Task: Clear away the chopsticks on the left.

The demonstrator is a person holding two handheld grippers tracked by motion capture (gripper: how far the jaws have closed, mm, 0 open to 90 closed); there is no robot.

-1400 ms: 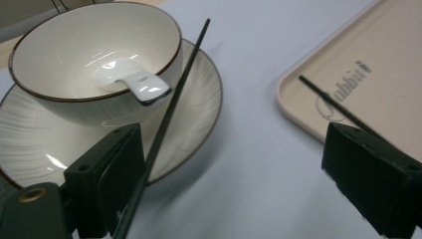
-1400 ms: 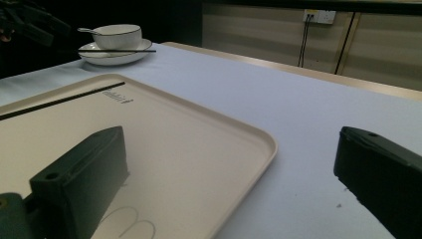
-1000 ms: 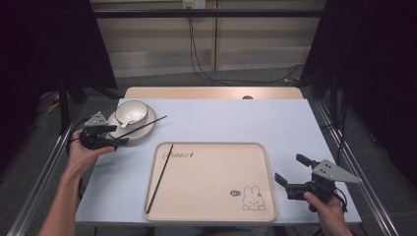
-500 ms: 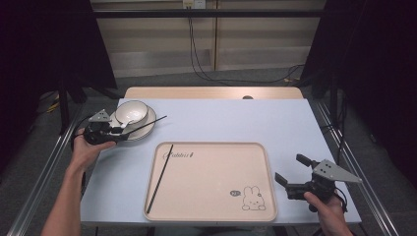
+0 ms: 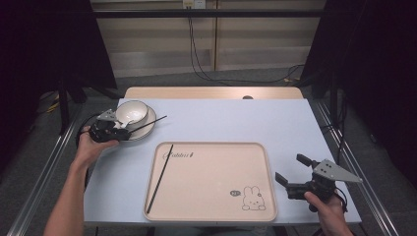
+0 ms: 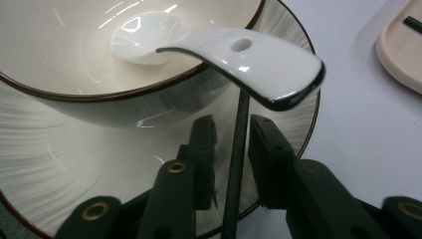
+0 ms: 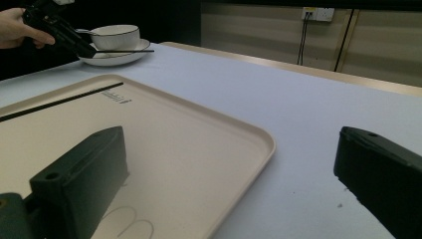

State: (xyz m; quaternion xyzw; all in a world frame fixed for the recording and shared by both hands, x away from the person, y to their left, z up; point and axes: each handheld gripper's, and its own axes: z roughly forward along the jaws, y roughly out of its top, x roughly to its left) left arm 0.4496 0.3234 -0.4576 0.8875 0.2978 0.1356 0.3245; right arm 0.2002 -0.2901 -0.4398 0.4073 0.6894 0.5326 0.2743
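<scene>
At the far left of the pale blue table (image 5: 216,118), the left gripper (image 6: 234,134) has its jaws set either side of a thin black chopstick (image 6: 238,164) lying across the ribbed white plate (image 6: 74,174); small gaps show on both sides, so I cannot tell whether it grips. The chopstick's far part is hidden under the white ceramic spoon (image 6: 234,50) resting in the cream bowl (image 6: 59,45). A second black chopstick (image 5: 160,177) lies on the beige rabbit-printed tray (image 5: 216,196). The right gripper (image 5: 294,172) hovers spread wide, empty, just beside the tray's near right corner.
</scene>
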